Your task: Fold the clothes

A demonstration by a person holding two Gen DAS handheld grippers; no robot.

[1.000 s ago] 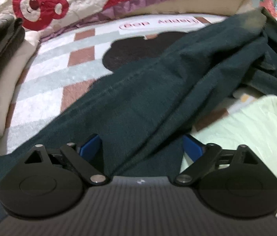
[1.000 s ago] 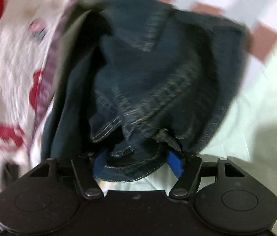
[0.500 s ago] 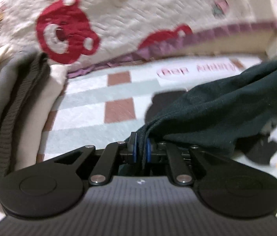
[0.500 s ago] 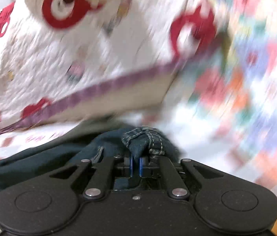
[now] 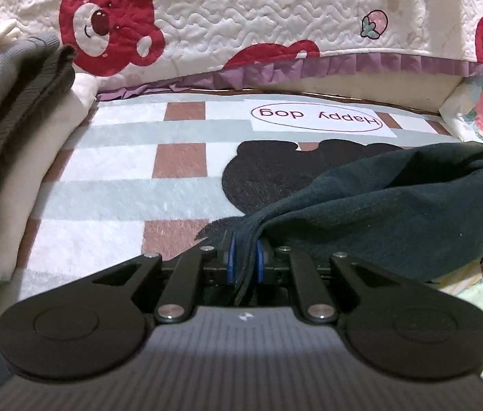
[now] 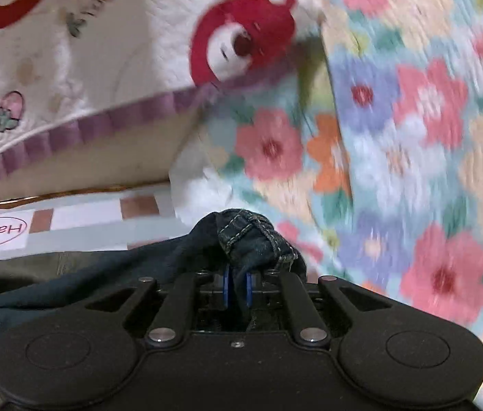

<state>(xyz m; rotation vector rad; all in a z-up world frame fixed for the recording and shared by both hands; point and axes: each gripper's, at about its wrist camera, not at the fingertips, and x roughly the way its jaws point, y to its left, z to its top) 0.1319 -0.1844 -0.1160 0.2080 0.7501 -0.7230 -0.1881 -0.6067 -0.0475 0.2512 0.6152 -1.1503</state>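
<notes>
A pair of dark blue jeans (image 5: 395, 212) lies bunched on the checked blanket (image 5: 104, 188) and stretches to the right in the left wrist view. My left gripper (image 5: 244, 250) is shut on a thin edge of the jeans, and the cloth hangs down between its blue pads (image 5: 230, 253). In the right wrist view my right gripper (image 6: 236, 281) pinches a stitched, seamed fold of the jeans (image 6: 251, 236) that bulges above its fingertips. Its jaws are opening slightly, with the denim still pressed between the pads.
A folded stack of grey knit and cream clothes (image 5: 8, 137) sits at the left. A quilted cover with red bears (image 5: 241, 17) rises behind the blanket. A floral blanket (image 6: 412, 137) fills the right. Pale green cloth (image 5: 481, 308) lies at the lower right.
Both grippers went from open around the jeans to shut on them. The left lifted its edge off the blanket. The right rose and rolled, its view swinging from the jeans heap to the floral blanket.
</notes>
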